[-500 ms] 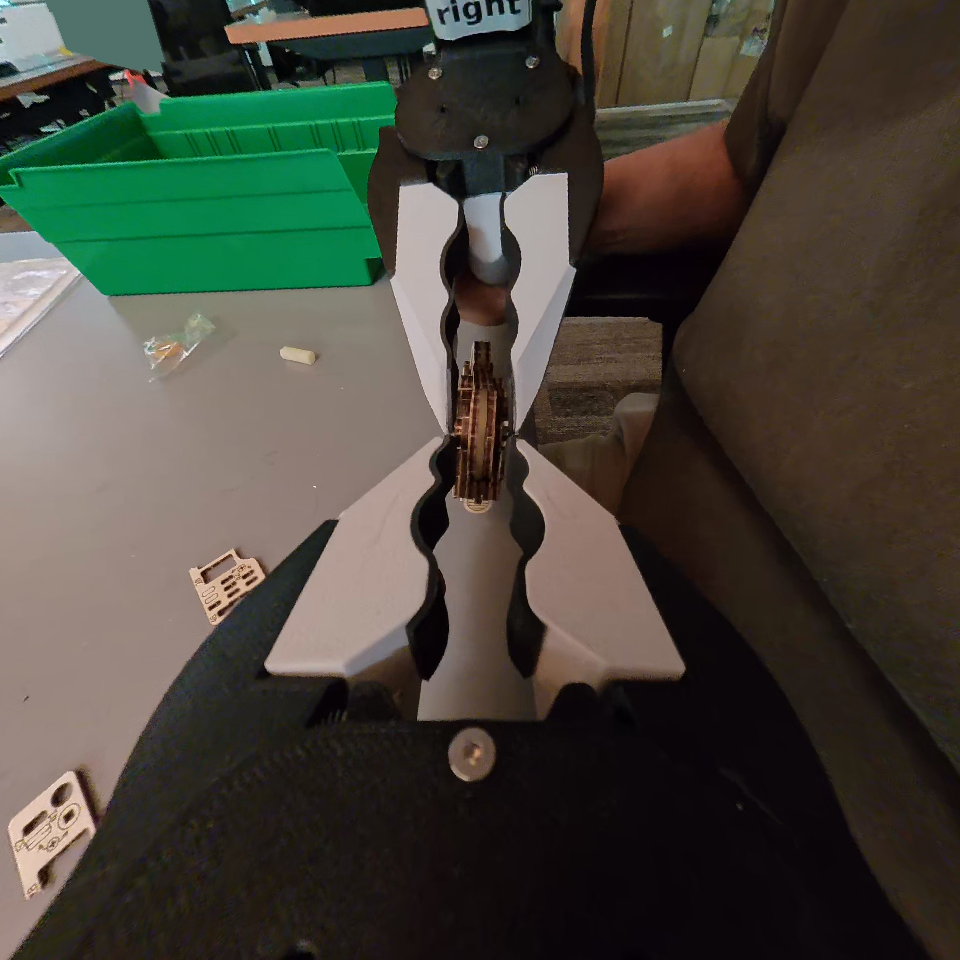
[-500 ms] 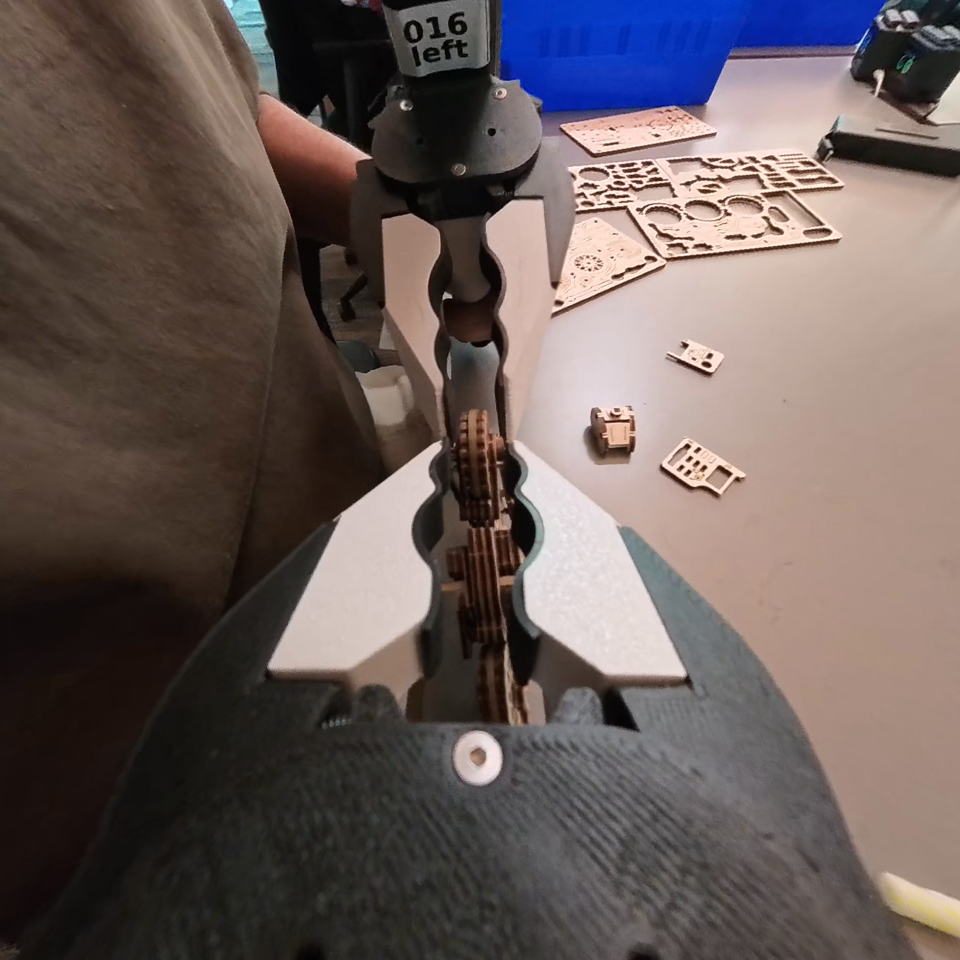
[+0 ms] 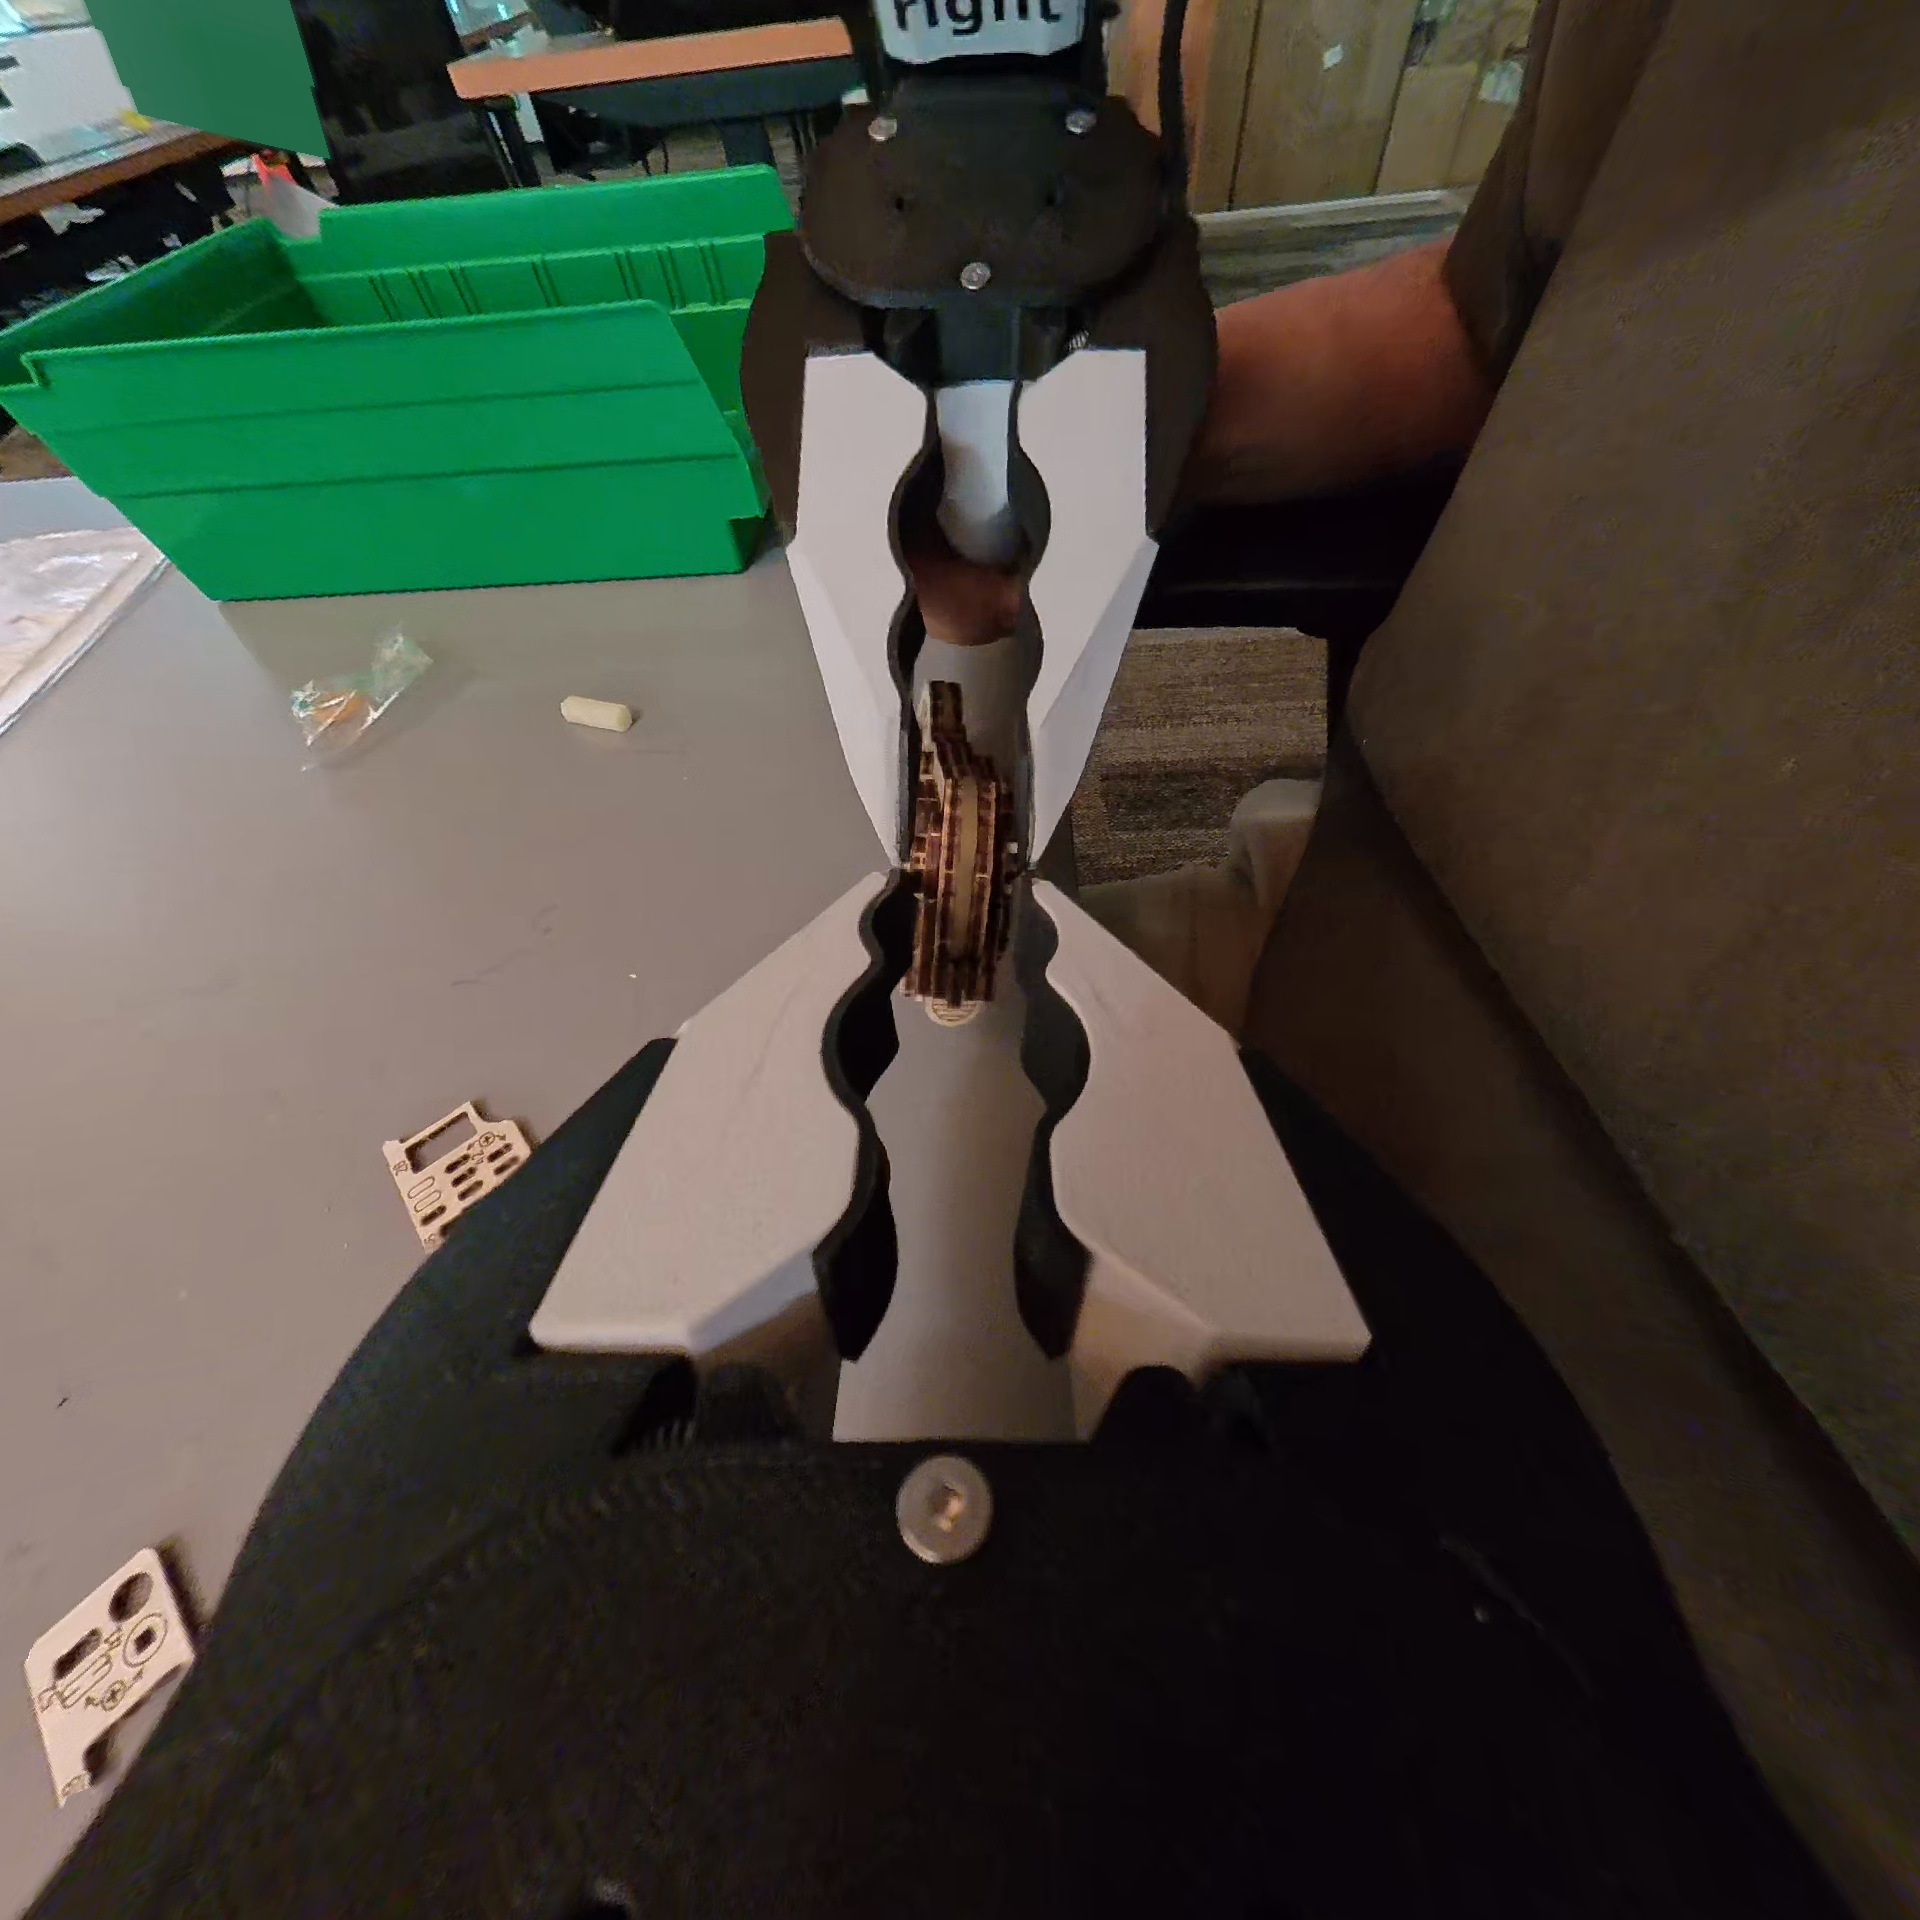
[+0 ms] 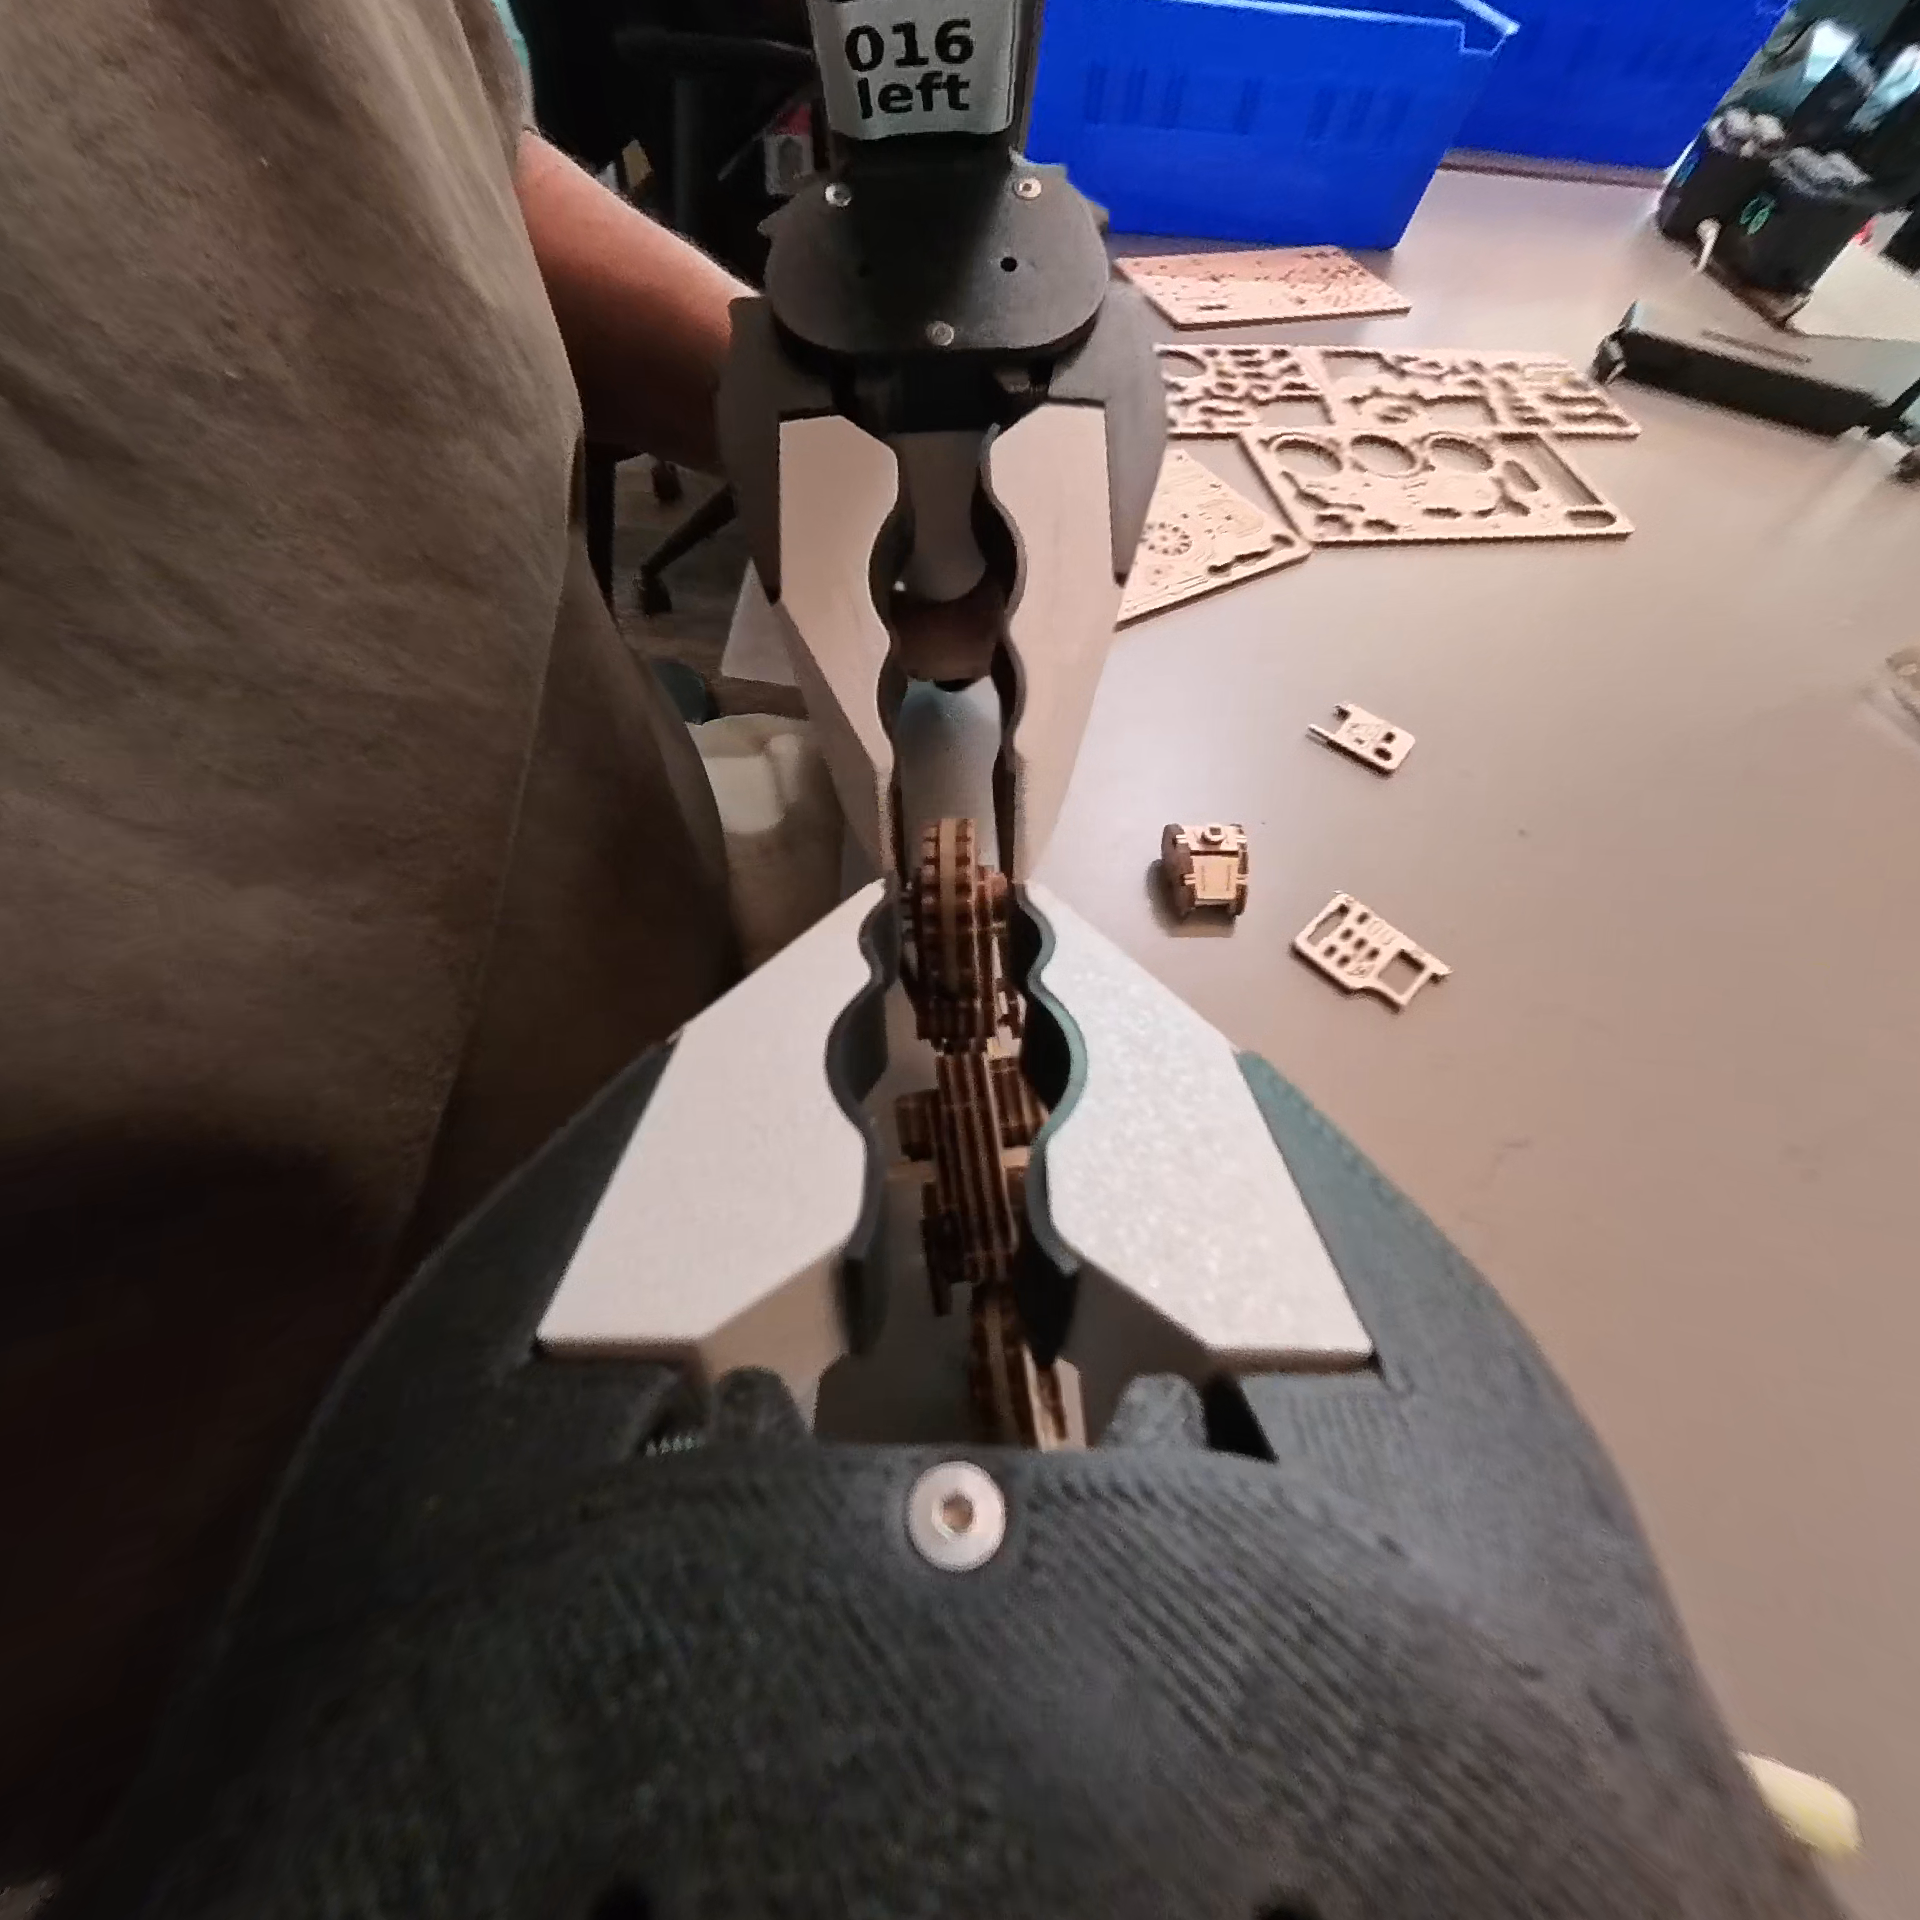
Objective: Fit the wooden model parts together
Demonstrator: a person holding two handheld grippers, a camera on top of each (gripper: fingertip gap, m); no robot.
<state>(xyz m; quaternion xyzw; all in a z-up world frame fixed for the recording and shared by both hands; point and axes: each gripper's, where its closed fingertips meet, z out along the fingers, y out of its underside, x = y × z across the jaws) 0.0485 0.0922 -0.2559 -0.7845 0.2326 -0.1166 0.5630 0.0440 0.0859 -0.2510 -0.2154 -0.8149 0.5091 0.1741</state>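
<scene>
**Risk check: 2 grippers nose to nose on 1 wooden stack**

Since the frame 0.5 s ago, little has shifted: both grippers remain tip to tip and the wooden gear assembly (image 3: pixel 958 862) sits at the same junction, with only a slight change of angle.

Your right gripper (image 4: pixel 956 914) is clamped on the assembly, which runs down the whole channel between its fingers in the right wrist view, layered gear discs edge-on. Your left gripper (image 3: pixel 958 883) is closed at its tips on the far end of the same stack; the channel behind those tips is bare. From the right wrist view, I cannot tell whether the left tips grip a separate part or only the shared stack, since the join is hidden by the fingers.

Findings on what could fail:

1. Misalignment. You hold thin laser-cut plies edge-on. If the 2 grippers are not coaxial when you press, a tab may bind or snap rather than seat.
2. Twist. The left gripper has only a tip hold. Any rolling of your wrist would likely pivot the piece out of that pinch.
3. Drop. The work hangs past the table (image 3: pixel 312 935) edge, over your lap. A slip would send it off the table, away from the loose cut pieces (image 4: pixel 1369 948) and the small wooden sub-assembly (image 4: pixel 1205 871).
4. Over-pressure could crush the gear teeth.
</scene>
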